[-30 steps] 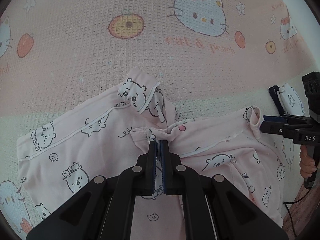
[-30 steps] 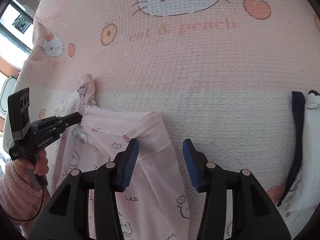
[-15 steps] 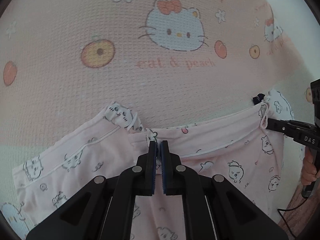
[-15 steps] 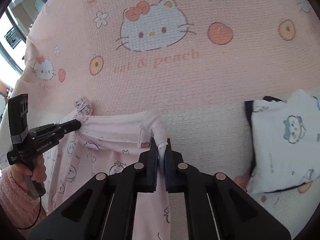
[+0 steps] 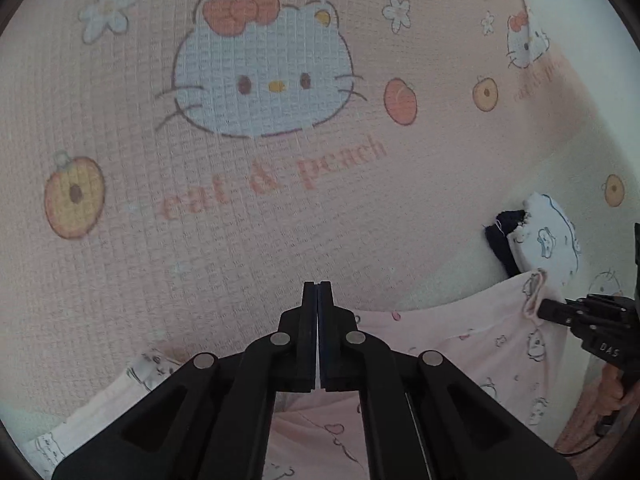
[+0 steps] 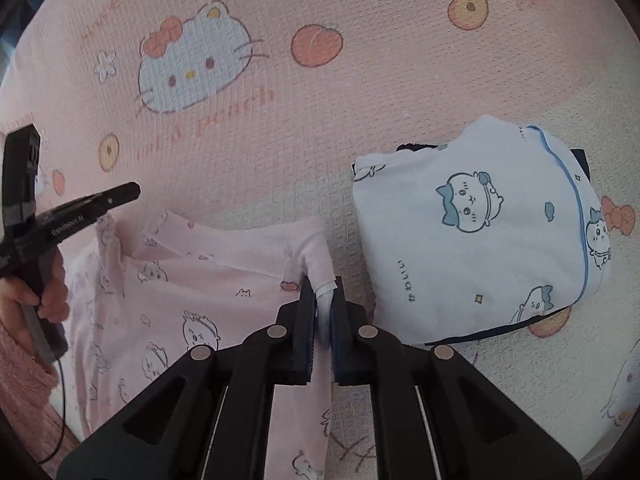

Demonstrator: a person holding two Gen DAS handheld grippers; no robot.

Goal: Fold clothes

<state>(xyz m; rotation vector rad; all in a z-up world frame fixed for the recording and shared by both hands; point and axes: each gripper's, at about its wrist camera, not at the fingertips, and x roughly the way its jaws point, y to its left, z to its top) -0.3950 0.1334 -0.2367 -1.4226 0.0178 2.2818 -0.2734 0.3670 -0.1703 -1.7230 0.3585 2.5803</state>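
Both tongs pinched tight on the pink pajama garment (image 6: 192, 280), one at each end of its top edge. Right tongs (image 6: 325, 300) clamp a bunched white-pink corner, just left of the folded white-and-blue pajama piece (image 6: 480, 220). Left tongs (image 5: 318, 294) have jaws pressed together; cloth runs under them, grip point hidden behind the jaws. Garment hangs stretched between the two, over the pink Hello Kitty blanket (image 5: 240, 200).
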